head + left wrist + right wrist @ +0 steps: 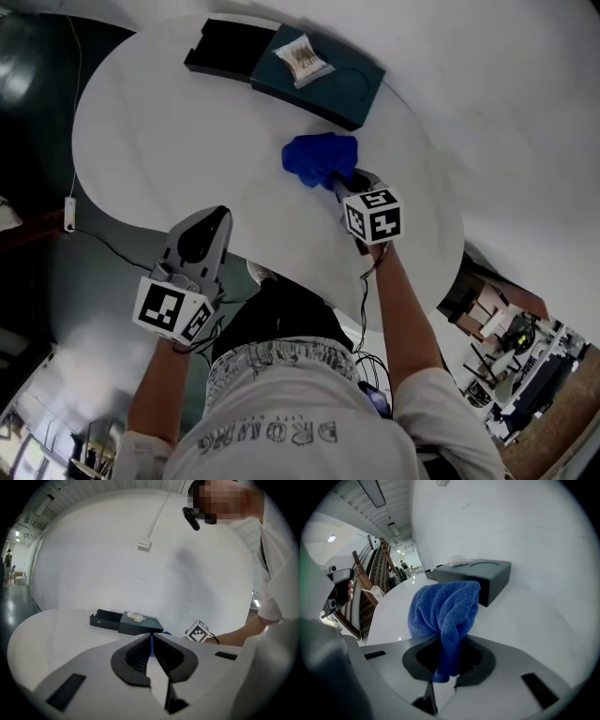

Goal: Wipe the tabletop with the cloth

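A crumpled blue cloth (321,157) lies on the round white tabletop (169,141), just in front of a dark box. My right gripper (343,181) is shut on the cloth's near edge. In the right gripper view a strip of the blue cloth (443,609) hangs down between the jaws while the rest bunches up ahead of them. Over the table's near edge, to the left, my left gripper (218,214) is held shut with nothing in it; in the left gripper view its jaws meet at the tips (151,635).
A dark teal box (319,77) with a small wrapped packet (301,59) on top stands at the table's far side, with a black open tray (223,47) joined to its left. The white wall rises right behind the table. A cable (103,242) runs across the floor at left.
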`<control>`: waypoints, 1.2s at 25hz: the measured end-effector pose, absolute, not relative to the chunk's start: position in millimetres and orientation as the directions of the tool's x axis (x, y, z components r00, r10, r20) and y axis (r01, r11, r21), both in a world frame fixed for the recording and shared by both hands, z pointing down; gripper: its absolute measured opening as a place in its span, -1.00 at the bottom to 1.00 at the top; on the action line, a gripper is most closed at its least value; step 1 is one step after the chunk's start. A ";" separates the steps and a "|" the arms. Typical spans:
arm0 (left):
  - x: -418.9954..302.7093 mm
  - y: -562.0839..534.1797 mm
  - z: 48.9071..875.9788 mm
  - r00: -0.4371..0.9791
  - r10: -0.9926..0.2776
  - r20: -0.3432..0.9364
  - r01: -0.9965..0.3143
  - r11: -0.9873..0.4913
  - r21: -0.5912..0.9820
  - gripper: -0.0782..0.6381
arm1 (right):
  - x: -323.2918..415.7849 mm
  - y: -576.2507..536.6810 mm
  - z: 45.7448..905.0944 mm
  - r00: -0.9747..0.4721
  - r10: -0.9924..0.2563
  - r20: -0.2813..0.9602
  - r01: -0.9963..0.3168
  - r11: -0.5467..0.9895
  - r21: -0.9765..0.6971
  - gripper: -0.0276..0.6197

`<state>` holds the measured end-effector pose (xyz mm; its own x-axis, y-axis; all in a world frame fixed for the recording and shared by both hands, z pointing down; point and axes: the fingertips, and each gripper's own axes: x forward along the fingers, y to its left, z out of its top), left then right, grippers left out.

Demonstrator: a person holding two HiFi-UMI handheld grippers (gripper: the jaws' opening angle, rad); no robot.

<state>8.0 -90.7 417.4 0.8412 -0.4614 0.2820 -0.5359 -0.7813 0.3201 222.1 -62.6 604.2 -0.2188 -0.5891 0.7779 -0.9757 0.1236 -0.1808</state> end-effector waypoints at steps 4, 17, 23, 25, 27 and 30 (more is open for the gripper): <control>20.4 -90.7 413.7 0.856 -0.438 0.275 -0.511 -0.799 0.318 -0.70 | 239.4 -44.1 604.5 -0.194 -0.588 0.785 -0.980 0.076 -0.185 -0.73; -2.0 -97.0 408.0 0.835 -0.480 0.268 -0.547 -0.778 0.310 -0.70 | 242.6 -40.6 581.3 -0.186 -0.610 0.770 -0.977 0.030 -0.212 -0.73; -25.1 -109.6 401.5 0.799 -0.542 0.261 -0.600 -0.743 0.296 -0.70 | 203.9 -90.2 531.7 -0.252 -0.695 0.673 -0.967 0.164 -0.193 -0.73; -31.3 -112.2 397.9 0.787 -0.562 0.255 -0.617 -0.731 0.292 -0.70 | 184.6 -109.6 517.9 -0.299 -0.713 0.634 -0.954 0.226 -0.196 -0.73; -39.3 -115.0 394.0 0.771 -0.586 0.251 -0.637 -0.715 0.288 -0.70 | 161.5 -129.5 506.5 -0.351 -0.716 0.604 -0.936 0.291 -0.199 -0.73; -55.7 -117.1 388.6 0.741 -0.621 0.255 -0.671 -0.686 0.280 -0.70 | 123.6 -155.1 495.1 -0.422 -0.699 0.577 -0.903 0.379 -0.202 -0.73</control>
<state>-55.7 -117.1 388.6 0.7413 -0.6210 0.2548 -0.6712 -0.6863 0.2801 123.6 -155.1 495.1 -0.4223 -0.6995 0.5765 -0.9032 0.3789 -0.2019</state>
